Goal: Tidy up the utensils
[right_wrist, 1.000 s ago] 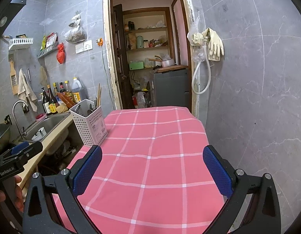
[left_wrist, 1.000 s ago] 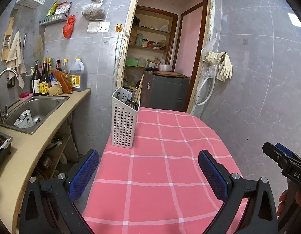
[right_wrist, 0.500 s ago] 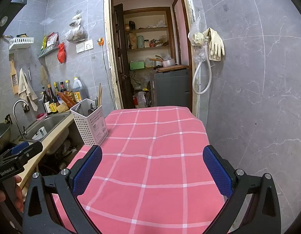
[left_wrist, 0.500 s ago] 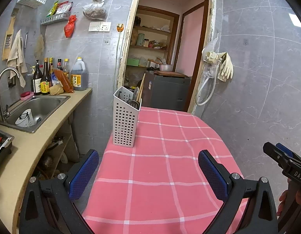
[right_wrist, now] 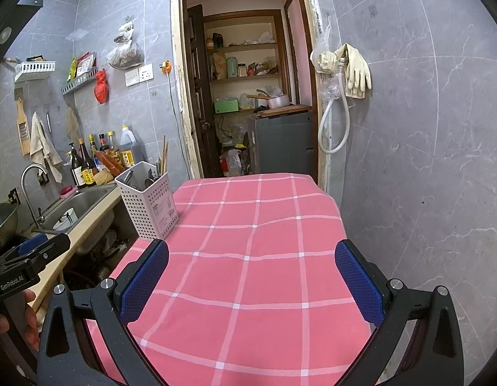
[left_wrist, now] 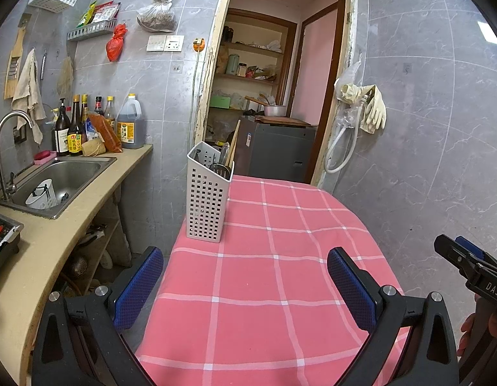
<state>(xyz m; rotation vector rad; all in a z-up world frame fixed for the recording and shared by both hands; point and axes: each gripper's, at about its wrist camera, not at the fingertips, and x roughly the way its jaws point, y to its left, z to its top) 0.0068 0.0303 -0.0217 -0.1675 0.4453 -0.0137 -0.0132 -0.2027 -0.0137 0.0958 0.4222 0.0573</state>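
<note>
Both grippers are just hanging over the near end of the pink checked tablecloth (left_wrist: 264, 289), jaws spread wide, nothing in either. Left gripper (left_wrist: 245, 286), right gripper (right_wrist: 251, 276). The white perforated utensil caddy (left_wrist: 207, 204) sits at the table's left edge, chopsticks (left_wrist: 232, 143) and metal utensils already standing in it, probably parked near the sink (left_wrist: 60, 173) for convenience.

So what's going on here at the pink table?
A person holds a gripper in each hand over the pink checked tablecloth. The left gripper and right gripper are both open and hold nothing. The utensils stand in the white perforated holder at the table's left edge.
</note>
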